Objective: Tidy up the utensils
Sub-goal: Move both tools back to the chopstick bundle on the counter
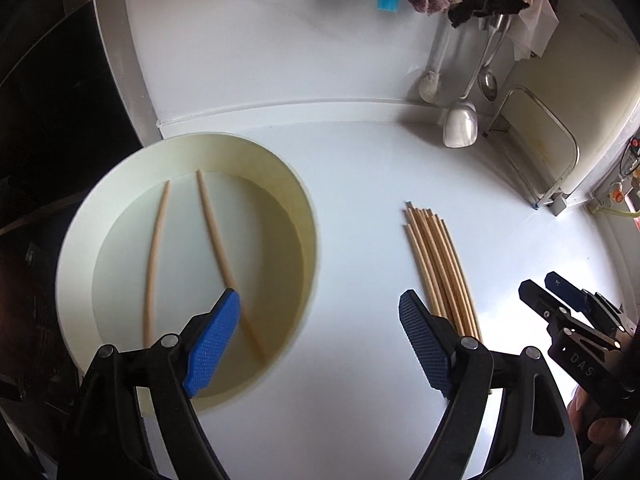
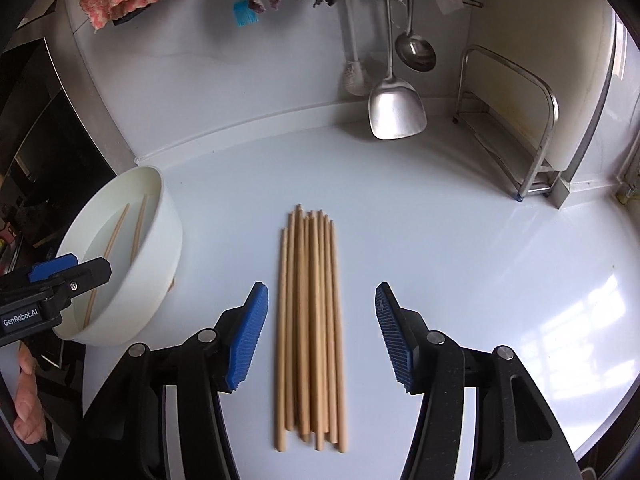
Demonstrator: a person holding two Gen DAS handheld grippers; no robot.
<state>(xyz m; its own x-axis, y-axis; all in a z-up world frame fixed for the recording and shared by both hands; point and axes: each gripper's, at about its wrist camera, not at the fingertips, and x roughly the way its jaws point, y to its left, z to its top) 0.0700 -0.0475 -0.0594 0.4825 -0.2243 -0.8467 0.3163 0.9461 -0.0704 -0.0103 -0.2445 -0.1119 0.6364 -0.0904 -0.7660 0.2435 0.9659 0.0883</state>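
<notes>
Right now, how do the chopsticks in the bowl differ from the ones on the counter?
The chopsticks in the bowl number two; the chopsticks on the counter are a larger pile. The bowl pair lie apart inside the white bowl; the counter pile lies packed side by side between the open right tongs. Both are plain light wood.

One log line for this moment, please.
left claw open over bowl | bowl: two chopsticks | right claw open, straddling chopstick bundle on counter
</notes>
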